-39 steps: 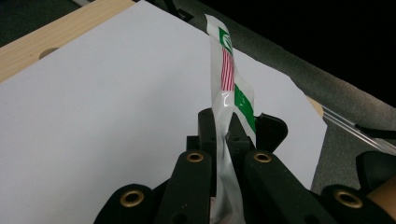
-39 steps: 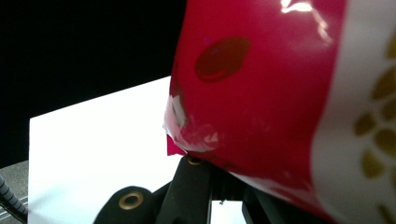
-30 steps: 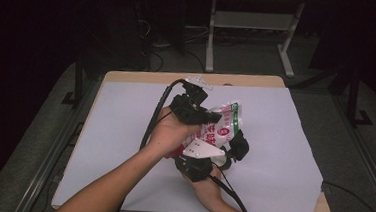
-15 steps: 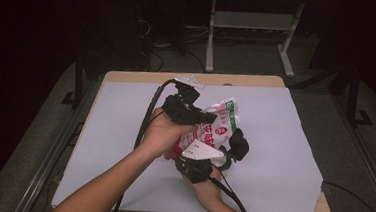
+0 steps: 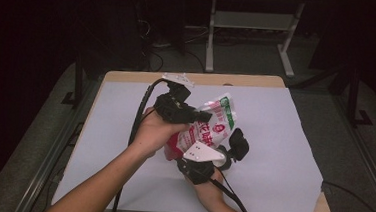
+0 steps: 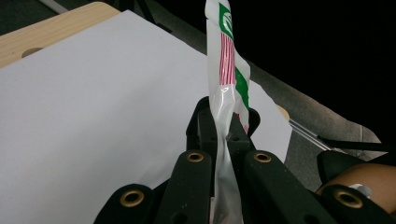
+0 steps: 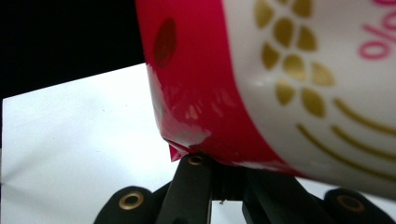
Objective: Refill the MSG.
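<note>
Your left gripper (image 6: 224, 135) has its jaws clamped on the thin sealed edge of the snack bag (image 5: 209, 127); in the left gripper view the plastic runs up edge-on between the two black jaws, white with red stripes and green patches. Your right gripper (image 7: 219, 177) bites the bag's red bottom corner, jaws closed on it, though the pinch itself sits half hidden under the bulging film, so the contact looks firm rather than certain. In the high view the bag hangs between both grippers above the middle of the tabletop (image 5: 283, 143), tilted, its green-edged end toward the far edge and its red end toward the near edge. A white sheet (image 5: 109, 125) covers the tabletop, leaving a wooden strip bare along the far edge.
</note>
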{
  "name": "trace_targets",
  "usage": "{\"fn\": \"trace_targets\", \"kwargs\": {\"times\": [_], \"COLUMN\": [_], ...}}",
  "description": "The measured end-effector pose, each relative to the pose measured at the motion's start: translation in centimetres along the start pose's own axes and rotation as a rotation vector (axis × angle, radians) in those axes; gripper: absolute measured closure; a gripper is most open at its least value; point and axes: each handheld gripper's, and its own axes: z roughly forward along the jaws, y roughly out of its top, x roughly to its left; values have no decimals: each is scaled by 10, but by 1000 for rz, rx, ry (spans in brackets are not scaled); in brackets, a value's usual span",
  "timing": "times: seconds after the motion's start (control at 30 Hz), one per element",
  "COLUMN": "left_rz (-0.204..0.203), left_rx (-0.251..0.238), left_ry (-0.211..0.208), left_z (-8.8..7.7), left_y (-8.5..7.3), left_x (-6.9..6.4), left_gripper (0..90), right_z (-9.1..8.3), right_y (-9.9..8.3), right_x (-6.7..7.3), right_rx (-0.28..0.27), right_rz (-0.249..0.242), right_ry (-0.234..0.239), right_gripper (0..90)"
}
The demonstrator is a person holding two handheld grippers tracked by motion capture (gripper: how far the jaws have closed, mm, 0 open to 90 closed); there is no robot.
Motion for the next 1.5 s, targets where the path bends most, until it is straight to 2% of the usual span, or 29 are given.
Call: {"fn": "trace_targets", "kwargs": {"times": [0.37, 0.5, 0.67, 0.73, 1.0, 1.1, 1.23, 1.3, 1.43, 1.5], "left_rz": [-17, -25, -28, -37, -67, -71, -71, -83, -87, -72], "left_rx": [-43, -63, -69, -79, -105, -122, -148, -161, -192, -203], "left_ry": [-30, -35, -29, -25, -39, -32, -7, -8, -17, -10], "left_z": [-11, -17, -22, -24, -29, -32, -37, -38, -42, -42], "left_y": [-4, -6, -10, -12, -20, -23, -29, -32, -39, -42], "left_x": [4, 5, 7, 10, 16, 19, 25, 27, 32, 34], "left_gripper": [900, 900, 900, 900, 900, 900, 900, 900, 900, 900], "right_z": [-9, -14, -23, -26, -33, -35, -34, -35, -40, -42], "right_y": [0, 1, 4, 5, 9, 11, 10, 10, 8, 9], "right_x": [0, -2, -10, -14, -24, -27, -27, -27, -26, -26], "right_rx": [12, 11, -4, -2, -29, -39, -29, -21, -10, 1], "right_rz": [-5, 10, 36, 57, 88, 88, 79, 75, 40, 26], "right_ry": [-21, -21, -49, -57, -85, -92, -93, -92, -96, -89], "right_gripper": [900, 900, 900, 900, 900, 900, 900, 900, 900, 900]}}
